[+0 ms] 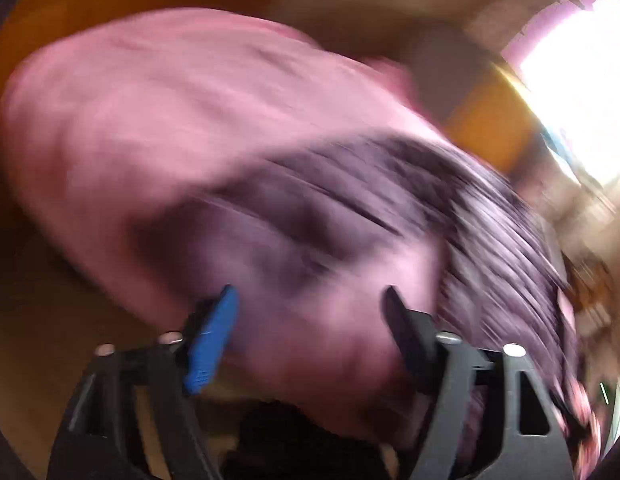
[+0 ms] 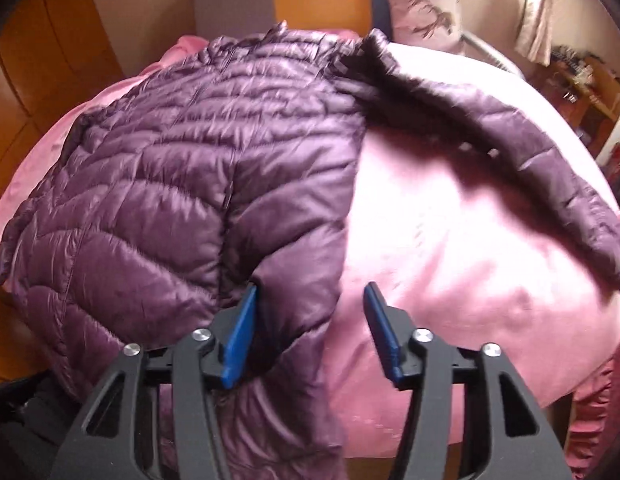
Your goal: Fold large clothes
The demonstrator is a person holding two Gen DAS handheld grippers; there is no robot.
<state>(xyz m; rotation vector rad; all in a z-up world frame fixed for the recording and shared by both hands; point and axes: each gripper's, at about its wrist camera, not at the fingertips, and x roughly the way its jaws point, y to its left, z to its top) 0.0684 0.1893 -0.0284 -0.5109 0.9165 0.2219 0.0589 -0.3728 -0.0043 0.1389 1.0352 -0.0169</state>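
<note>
A dark purple quilted puffer jacket (image 2: 182,184) lies spread on a pink bed cover (image 2: 462,240). One sleeve (image 2: 510,136) stretches to the right across the pink cover. My right gripper (image 2: 310,300) is open, its jaws astride the jacket's near hem, which hangs over the bed's front edge. The left wrist view is heavily blurred by motion. There my left gripper (image 1: 310,300) is open above the pink cover (image 1: 150,112), with the jacket (image 1: 450,208) just beyond and to the right. Neither gripper holds anything.
Orange wooden wardrobe doors (image 2: 42,52) stand at the left. A grey headboard or chair back (image 2: 230,0) and a pink pillow (image 2: 422,4) are at the far end. A bright window (image 1: 582,80), a curtain (image 2: 538,12) and a cluttered shelf (image 2: 586,88) are at the right.
</note>
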